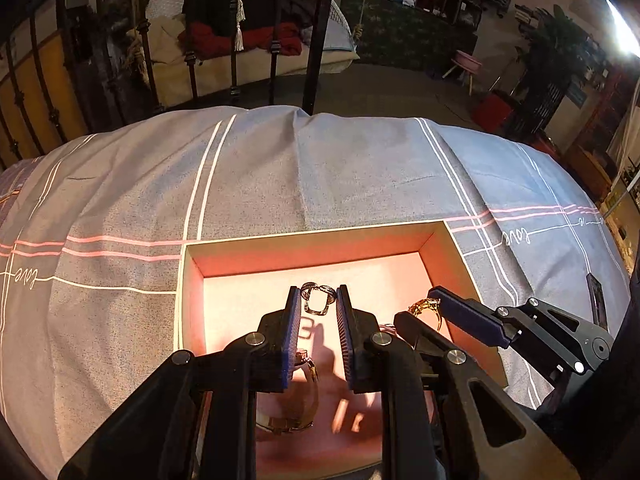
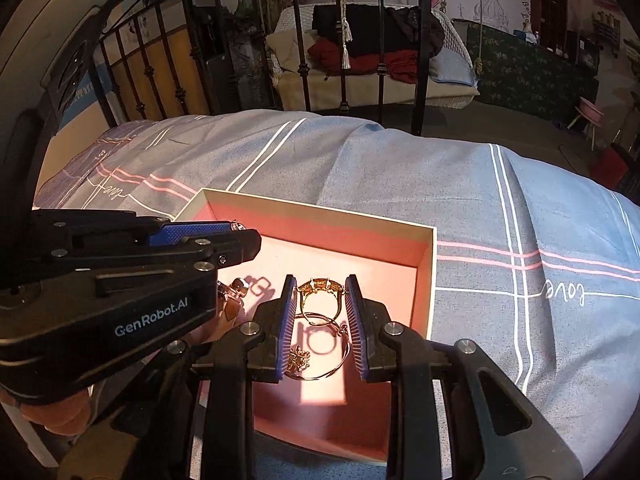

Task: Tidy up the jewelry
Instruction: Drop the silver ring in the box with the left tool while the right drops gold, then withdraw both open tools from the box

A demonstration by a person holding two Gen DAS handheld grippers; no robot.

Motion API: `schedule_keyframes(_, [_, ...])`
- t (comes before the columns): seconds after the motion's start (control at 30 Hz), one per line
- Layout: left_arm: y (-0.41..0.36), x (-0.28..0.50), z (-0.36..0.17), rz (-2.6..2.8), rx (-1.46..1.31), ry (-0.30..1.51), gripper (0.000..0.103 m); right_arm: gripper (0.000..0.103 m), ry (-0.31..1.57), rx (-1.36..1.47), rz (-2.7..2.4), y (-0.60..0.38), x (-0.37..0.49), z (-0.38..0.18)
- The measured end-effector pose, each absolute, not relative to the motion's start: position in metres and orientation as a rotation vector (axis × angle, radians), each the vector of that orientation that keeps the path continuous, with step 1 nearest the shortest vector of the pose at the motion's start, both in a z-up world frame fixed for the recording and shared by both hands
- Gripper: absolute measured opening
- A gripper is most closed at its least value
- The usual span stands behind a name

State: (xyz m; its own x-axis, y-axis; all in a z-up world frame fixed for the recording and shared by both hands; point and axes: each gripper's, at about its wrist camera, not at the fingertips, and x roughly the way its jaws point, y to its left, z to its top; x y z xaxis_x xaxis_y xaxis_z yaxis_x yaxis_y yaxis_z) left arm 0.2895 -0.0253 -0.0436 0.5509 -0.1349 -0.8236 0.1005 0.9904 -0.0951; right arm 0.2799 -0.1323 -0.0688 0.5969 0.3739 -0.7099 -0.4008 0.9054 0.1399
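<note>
- Sitting on a grey bed cover (image 1: pixel 320 168) with white and pink stripes, an open box (image 1: pixel 316 242) with a pink inside is seen in both views.
- A silver ring (image 1: pixel 318 299) is pinched between the tips of the left gripper (image 1: pixel 319 300), which is closed on it. The ring is held up above the box floor, and its shadow is cast on the floor below.
- A gold ring (image 2: pixel 320 300) is pinched between the tips of the right gripper (image 2: pixel 320 298), which is closed on it too. This ring is also held above the box, with its round band hanging down.
- The two grippers are held side by side over the box, near each other but not touching.
- A thin gold bangle (image 2: pixel 324 374) is seen lying on the box floor under the right gripper, with a small gold flower piece (image 2: pixel 299 360) just beside it.
- A watch (image 1: pixel 290 408) with a shiny band is seen lying in the box under the left gripper.
- Black metal bed bars (image 1: pixel 276 36) are seen past the far edge of the bed cover.
</note>
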Motion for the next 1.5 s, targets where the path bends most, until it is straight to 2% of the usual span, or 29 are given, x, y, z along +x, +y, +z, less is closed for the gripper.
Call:
schedule_keyframes(0.33, [-0.02,0.298,-0.063,-0.124,-0.029,1.014,0.018,0.026,0.854,-0.061,0.471,-0.121,0.283,-0.085])
schedule_keyframes(0.77, [-0.024,0.293,-0.062,-0.105,-0.001,1.002,0.019,0.026,0.86,-0.063,0.485,-0.12,0.281,-0.089])
schedule_keyframes(0.8, [-0.023,0.292,-0.061,-0.1,-0.001,0.998,0.02,0.027,0.858,-0.064,0.488,-0.121,0.279,-0.089])
schedule_keyframes(0.83, [-0.022,0.291,-0.06,-0.096,-0.005,0.994,0.025,0.035,0.854,-0.059,0.494,-0.122,0.277,-0.088])
schedule_keyframes(0.87, [-0.021,0.29,-0.059,-0.092,-0.009,0.99,0.029,0.043,0.848,-0.055,0.495,-0.123,0.275,-0.086])
schedule_keyframes(0.9, [-0.02,0.288,-0.057,-0.09,-0.015,0.986,0.031,0.061,0.837,-0.055,0.49,-0.124,0.272,-0.084])
schedule_keyframes(0.93, [-0.02,0.286,-0.055,-0.092,-0.021,0.98,0.035,0.064,0.82,-0.057,0.485,-0.126,0.268,-0.081])
schedule_keyframes(1.1, [-0.018,0.256,-0.04,-0.122,-0.019,0.93,0.039,0.064,0.764,-0.063,0.476,-0.137,0.233,-0.064])
schedule_keyframes(1.27, [-0.007,0.189,-0.027,-0.17,-0.04,0.857,0.045,0.064,0.717,-0.01,0.456,-0.162,0.177,-0.056])
schedule_keyframes(1.43, [0.003,0.121,-0.049,-0.176,-0.066,0.857,0.044,0.064,0.725,0.037,0.455,-0.179,0.128,-0.074])
schedule_keyframes(1.5, [0.001,0.103,-0.059,-0.163,-0.043,0.854,0.041,0.064,0.742,0.052,0.46,-0.181,0.119,-0.084])
